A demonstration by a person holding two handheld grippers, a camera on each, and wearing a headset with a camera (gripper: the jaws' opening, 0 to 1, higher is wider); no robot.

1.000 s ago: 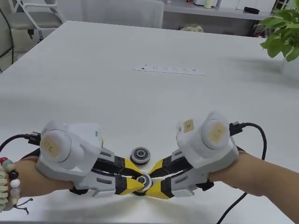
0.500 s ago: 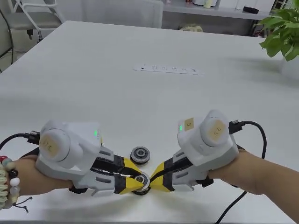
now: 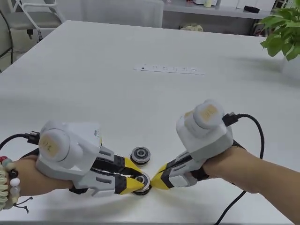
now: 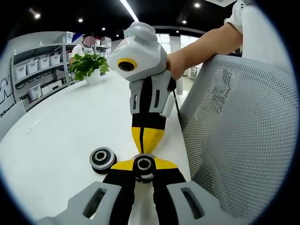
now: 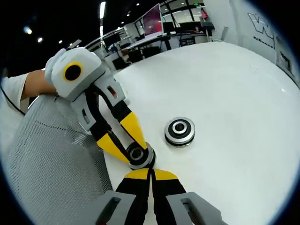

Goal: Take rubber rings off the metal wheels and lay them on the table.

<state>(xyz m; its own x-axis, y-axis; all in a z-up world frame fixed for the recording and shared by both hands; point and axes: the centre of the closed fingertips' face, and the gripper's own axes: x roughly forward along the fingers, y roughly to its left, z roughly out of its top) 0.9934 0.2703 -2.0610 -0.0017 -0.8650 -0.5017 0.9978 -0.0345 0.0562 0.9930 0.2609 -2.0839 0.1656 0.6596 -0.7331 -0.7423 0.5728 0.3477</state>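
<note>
A metal wheel with a black rubber ring (image 3: 145, 178) lies near the table's front edge, and my left gripper (image 3: 139, 181) is shut on it from the left. In the left gripper view the wheel (image 4: 144, 165) sits between the yellow jaws of that gripper (image 4: 143, 167). My right gripper (image 3: 156, 183) comes in from the right, rolled over, jaws shut to a point on the ring's edge. From the right gripper view, its closed tips (image 5: 151, 171) touch the wheel's rim (image 5: 139, 154). A second ringed wheel (image 3: 140, 154) (image 5: 179, 131) lies flat just beyond, apart from both grippers.
A flush socket strip (image 3: 169, 70) is set in the white table (image 3: 140, 103) farther back. A green plant (image 3: 283, 33) stands at the far right. A mesh chair back (image 4: 234, 140) is just behind the near edge. A black cable (image 3: 243, 197) trails from the right gripper.
The right gripper's jaws, spread beside the wheel a second ago, have shut on its edge, and that gripper has since rolled and tipped upward. The left gripper and both wheels stayed put.
</note>
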